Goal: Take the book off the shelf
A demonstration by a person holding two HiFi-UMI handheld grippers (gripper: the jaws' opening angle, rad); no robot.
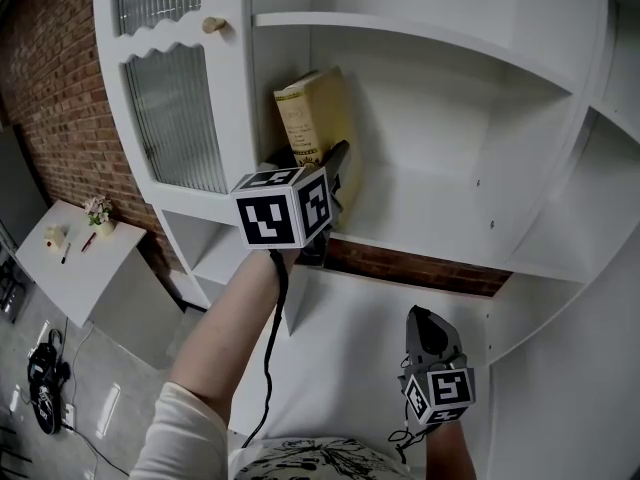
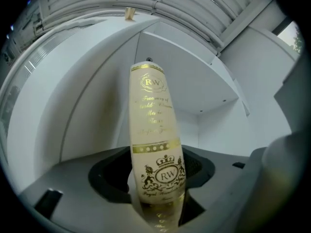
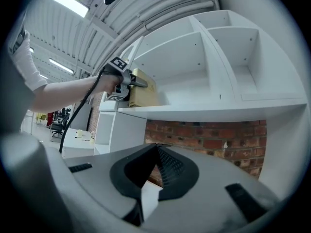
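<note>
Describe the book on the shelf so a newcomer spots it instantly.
Find the white shelf unit against the brick wall, then the open compartment right of its ribbed-glass door. The book leans at that compartment's left end, gripped by the left tool. It is the only book there: cream, with gilt lettering and an RW crest on the spine.

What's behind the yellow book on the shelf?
Only the white back wall of the shelf shows around the book, with no other books beside it. The bit straight behind the book is covered by it.
</note>
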